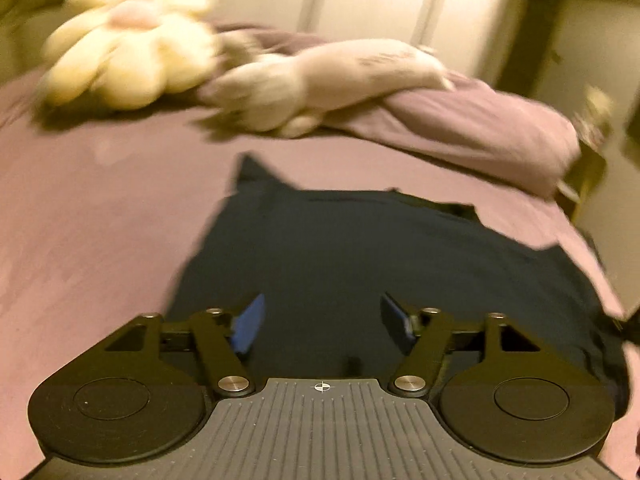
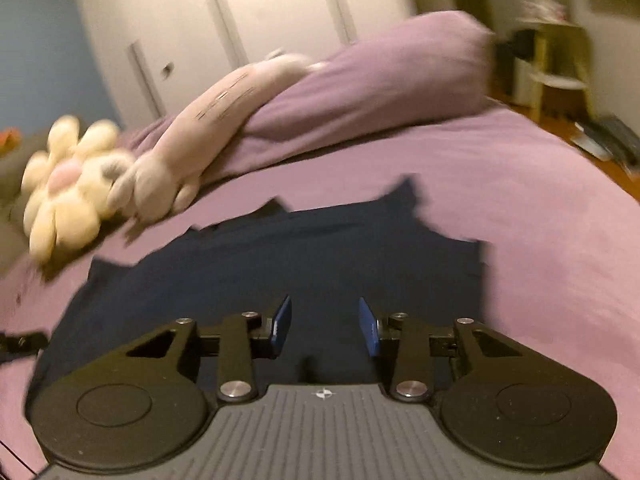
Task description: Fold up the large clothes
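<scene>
Both our claws, left (image 1: 322,322) and right (image 2: 324,326), hang released over a dark, blur-edged garment (image 1: 360,248) on the mauve bed (image 1: 100,208).

Premises: a home bedroom. A bed (image 2: 520,208) with a purple sheet fills mid-frame. A matching pillow (image 2: 392,76) lies at upper centre, soft toys (image 2: 68,196) at left. White wardrobe doors (image 2: 248,12) stand behind, a small shelf unit (image 2: 556,60) at upper right.

Cream flower plush (image 2: 66,184) beside long plush (image 2: 208,124), purple pillow (image 2: 380,80)
</scene>
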`<state>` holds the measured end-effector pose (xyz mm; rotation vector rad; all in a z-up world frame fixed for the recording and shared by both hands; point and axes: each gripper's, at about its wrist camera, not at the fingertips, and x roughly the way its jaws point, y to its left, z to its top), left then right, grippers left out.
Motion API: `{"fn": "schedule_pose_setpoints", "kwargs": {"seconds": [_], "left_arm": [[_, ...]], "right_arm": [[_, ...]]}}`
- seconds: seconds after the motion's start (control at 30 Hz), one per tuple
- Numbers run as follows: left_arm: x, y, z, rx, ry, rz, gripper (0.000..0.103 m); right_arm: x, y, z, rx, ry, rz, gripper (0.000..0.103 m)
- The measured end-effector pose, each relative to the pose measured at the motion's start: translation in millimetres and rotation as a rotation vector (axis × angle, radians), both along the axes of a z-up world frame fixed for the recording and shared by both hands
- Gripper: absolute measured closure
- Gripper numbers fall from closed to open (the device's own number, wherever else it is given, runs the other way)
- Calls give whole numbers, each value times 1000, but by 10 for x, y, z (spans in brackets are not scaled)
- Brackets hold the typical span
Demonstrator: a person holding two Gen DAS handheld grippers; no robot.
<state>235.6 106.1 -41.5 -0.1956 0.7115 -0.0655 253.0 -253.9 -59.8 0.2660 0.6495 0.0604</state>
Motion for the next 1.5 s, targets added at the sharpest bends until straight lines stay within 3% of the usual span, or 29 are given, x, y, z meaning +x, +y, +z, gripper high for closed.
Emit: {"fn": "schedule_pose_setpoints", "kwargs": {"seconds": [0.17,0.3,0.33,0.37,0.43,0.53,0.63,0.8,0.93,1.07,1.13,1.17,1.23,1.3,1.4,1.5], "left_arm": [[583,-436,-273,166,-25,4,20],[905,-311,-556,240,-53,151,19],[987,-258,-645,248,-41,179,18],[1035,-194,-725,229,-35,191,17],[1074,-117,-813,170,-48,201,16],[1044,-116,-862,161,-69,203,15],[1018,-70,-835,149,-58,192,14],[838,-34,-693,133,-25,154,13],[413,44,-584,110,-26,141,11],[-14,182,-555,82,17,166,11],[-220,265,-534,78,46,180,11],[-316,313,-518,76,59,196,11],[-500,450,-504,32,107,228,11],[-672,605,-513,-48,145,244,11],[-862,772,-535,-203,176,228,13],[-915,859,-581,-396,170,145,12]], "right_arm": [[802,414,-384,-159,79,45,70],[1101,388,-571,-321,45,-6,71],[1163,259,-604,-317,52,-52,71],[1230,143,-625,-273,58,-84,87],[1343,-120,-646,-223,52,-161,103],[1401,-427,-701,-131,53,-240,103],[1269,-493,-667,-114,36,-266,103],[669,-460,-464,-38,4,-219,90],[-41,-347,-424,-131,-46,-229,90],[-495,-376,-461,-219,-1,-279,89],[-589,-490,-438,-242,57,-354,78],[-620,-581,-415,-217,87,-391,78],[-681,-690,-356,-191,138,-452,79],[-805,-728,-260,-157,105,-438,79],[-877,-504,-89,-166,49,-366,79],[-855,-141,2,-175,5,-250,79]]}}
